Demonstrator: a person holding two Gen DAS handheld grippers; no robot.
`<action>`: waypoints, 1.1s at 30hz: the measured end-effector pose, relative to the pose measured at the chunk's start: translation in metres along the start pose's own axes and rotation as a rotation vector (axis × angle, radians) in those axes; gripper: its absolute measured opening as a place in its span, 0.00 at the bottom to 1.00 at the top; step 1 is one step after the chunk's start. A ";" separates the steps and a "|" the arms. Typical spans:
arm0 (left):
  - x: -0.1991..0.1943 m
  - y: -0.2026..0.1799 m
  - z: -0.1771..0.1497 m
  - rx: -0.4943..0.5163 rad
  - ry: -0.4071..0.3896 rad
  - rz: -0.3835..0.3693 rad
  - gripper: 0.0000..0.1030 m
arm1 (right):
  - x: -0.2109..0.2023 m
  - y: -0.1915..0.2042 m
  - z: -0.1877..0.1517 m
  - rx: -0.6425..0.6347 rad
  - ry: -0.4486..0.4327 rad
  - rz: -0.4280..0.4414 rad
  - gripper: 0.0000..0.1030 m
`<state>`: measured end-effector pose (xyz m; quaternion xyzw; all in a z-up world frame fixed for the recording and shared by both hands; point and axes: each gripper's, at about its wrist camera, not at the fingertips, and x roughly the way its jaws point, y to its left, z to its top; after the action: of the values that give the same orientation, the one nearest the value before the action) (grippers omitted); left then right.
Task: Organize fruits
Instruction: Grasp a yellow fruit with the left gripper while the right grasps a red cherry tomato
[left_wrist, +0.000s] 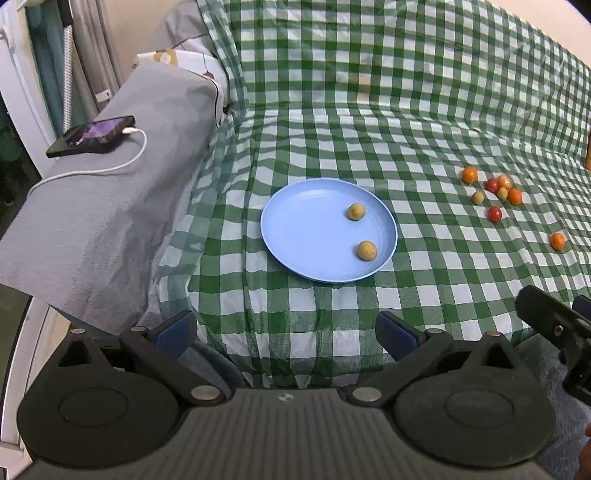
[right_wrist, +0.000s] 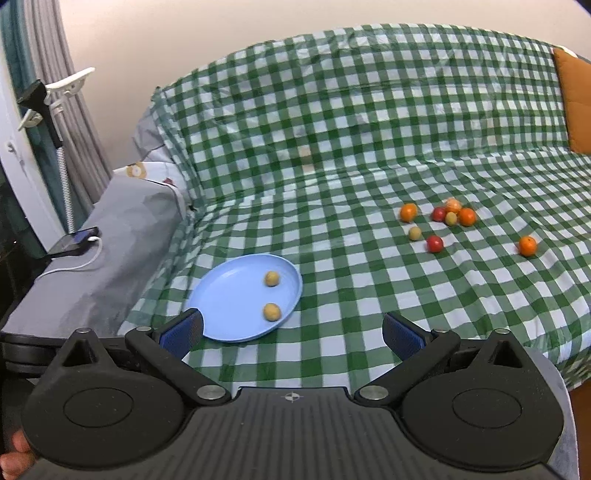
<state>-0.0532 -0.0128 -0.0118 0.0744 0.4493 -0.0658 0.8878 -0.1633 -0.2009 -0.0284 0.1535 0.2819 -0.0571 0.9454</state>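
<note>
A light blue plate lies on the green checked cloth and holds two yellow-brown fruits. The plate shows in the right wrist view too. Several small orange, red and yellow-green fruits lie loose on the cloth to the right of the plate, with one orange fruit apart at the far right. They also show in the left wrist view. My left gripper is open and empty, near the front edge. My right gripper is open and empty, just right of the plate's near rim.
A grey-covered armrest at the left carries a phone on a white charging cable. An orange cushion is at the far right. The cloth rises up the backrest behind the fruits.
</note>
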 end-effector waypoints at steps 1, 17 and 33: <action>0.003 -0.001 0.002 -0.002 0.007 -0.002 1.00 | 0.003 -0.004 0.000 0.007 0.004 -0.008 0.99; 0.109 -0.071 0.086 0.033 0.126 -0.016 1.00 | 0.168 -0.143 0.038 0.021 -0.030 -0.333 0.99; 0.227 -0.195 0.144 0.176 0.096 -0.082 1.00 | 0.300 -0.228 0.055 0.036 0.054 -0.506 0.99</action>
<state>0.1575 -0.2432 -0.1254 0.1370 0.4866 -0.1377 0.8518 0.0710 -0.4412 -0.2091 0.0962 0.3354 -0.2929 0.8902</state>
